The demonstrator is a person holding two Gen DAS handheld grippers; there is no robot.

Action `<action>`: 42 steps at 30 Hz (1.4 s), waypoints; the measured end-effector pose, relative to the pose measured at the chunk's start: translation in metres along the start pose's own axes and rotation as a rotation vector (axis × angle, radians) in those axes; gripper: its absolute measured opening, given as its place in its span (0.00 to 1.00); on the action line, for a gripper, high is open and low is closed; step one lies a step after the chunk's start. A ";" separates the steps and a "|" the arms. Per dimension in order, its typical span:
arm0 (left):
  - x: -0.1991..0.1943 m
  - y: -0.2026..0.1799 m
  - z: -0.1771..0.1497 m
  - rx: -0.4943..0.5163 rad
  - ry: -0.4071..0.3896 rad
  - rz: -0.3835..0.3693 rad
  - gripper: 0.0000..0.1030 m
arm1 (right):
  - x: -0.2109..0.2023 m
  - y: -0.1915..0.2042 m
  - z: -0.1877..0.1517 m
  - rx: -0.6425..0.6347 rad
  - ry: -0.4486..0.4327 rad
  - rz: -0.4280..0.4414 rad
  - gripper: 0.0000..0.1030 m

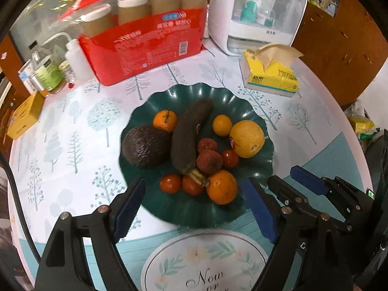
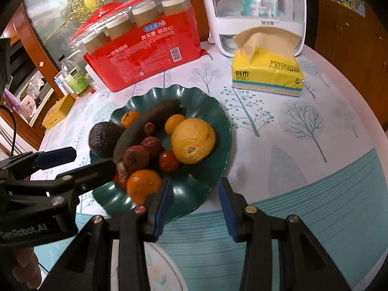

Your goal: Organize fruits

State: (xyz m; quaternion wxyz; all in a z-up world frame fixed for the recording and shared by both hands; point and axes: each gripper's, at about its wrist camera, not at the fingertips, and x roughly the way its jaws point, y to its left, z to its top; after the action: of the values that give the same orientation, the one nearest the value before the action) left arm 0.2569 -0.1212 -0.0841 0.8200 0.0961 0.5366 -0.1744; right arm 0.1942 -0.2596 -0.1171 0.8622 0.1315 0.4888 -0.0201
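A dark green scalloped plate (image 1: 169,208) (image 2: 213,121) holds the fruit: a blackened banana (image 1: 186,140) (image 2: 145,123), an avocado (image 1: 144,146) (image 2: 103,138), a large yellow citrus (image 1: 247,138) (image 2: 192,140), oranges (image 1: 222,187) (image 2: 143,185), small red tomatoes (image 1: 171,183) (image 2: 169,161) and brown lychees (image 1: 208,161) (image 2: 135,157). My left gripper (image 1: 194,208) is open and empty over the plate's near rim. My right gripper (image 2: 195,208) is open and empty at the plate's near right rim; it also shows in the left wrist view (image 1: 286,179).
At the back stand a red pack of paper cups (image 1: 145,36) (image 2: 145,48), a white cabinet with bottles (image 1: 257,12) (image 2: 257,7), a yellow tissue pack (image 1: 271,72) (image 2: 266,72), bottles (image 1: 48,72) and a yellow box (image 1: 24,118) at the left.
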 end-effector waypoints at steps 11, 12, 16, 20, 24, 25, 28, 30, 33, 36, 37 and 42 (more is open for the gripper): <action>-0.070 0.016 -0.053 -0.084 -0.078 -0.022 0.86 | -0.061 0.024 -0.038 -0.040 -0.022 -0.013 0.39; -0.076 0.017 -0.059 -0.088 -0.085 -0.025 0.86 | -0.067 0.025 -0.043 -0.041 -0.022 -0.013 0.39; -0.101 0.018 -0.086 -0.091 -0.109 -0.026 0.86 | -0.091 0.034 -0.063 -0.047 -0.027 -0.015 0.39; -0.117 0.020 -0.107 -0.098 -0.119 -0.023 0.87 | -0.112 0.042 -0.079 -0.058 -0.035 -0.018 0.39; -0.132 0.022 -0.132 -0.110 -0.122 -0.012 0.87 | -0.132 0.048 -0.097 -0.062 -0.037 -0.016 0.39; -0.136 0.023 -0.139 -0.114 -0.128 -0.003 0.87 | -0.137 0.051 -0.103 -0.066 -0.034 -0.012 0.39; -0.147 0.022 -0.155 -0.123 -0.147 0.042 0.87 | -0.148 0.055 -0.114 -0.079 -0.029 0.003 0.39; -0.151 0.021 -0.163 -0.136 -0.150 0.069 0.87 | -0.154 0.058 -0.120 -0.092 -0.026 0.016 0.39; -0.156 0.017 -0.174 -0.159 -0.144 0.088 0.87 | -0.163 0.061 -0.126 -0.110 -0.017 0.034 0.39; -0.165 0.014 -0.184 -0.196 -0.150 0.117 0.87 | -0.174 0.062 -0.129 -0.139 -0.028 0.041 0.39; -0.168 0.013 -0.187 -0.213 -0.157 0.128 0.87 | -0.180 0.063 -0.129 -0.157 -0.041 0.037 0.39; -0.181 0.001 -0.197 -0.257 -0.176 0.162 0.87 | -0.196 0.061 -0.129 -0.200 -0.060 0.047 0.41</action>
State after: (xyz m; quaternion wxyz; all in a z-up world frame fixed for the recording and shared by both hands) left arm 0.0249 -0.0194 0.0018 0.8807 0.0180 0.4712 -0.0456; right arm -0.0063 -0.1877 -0.0008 0.8856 0.0556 0.4589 0.0453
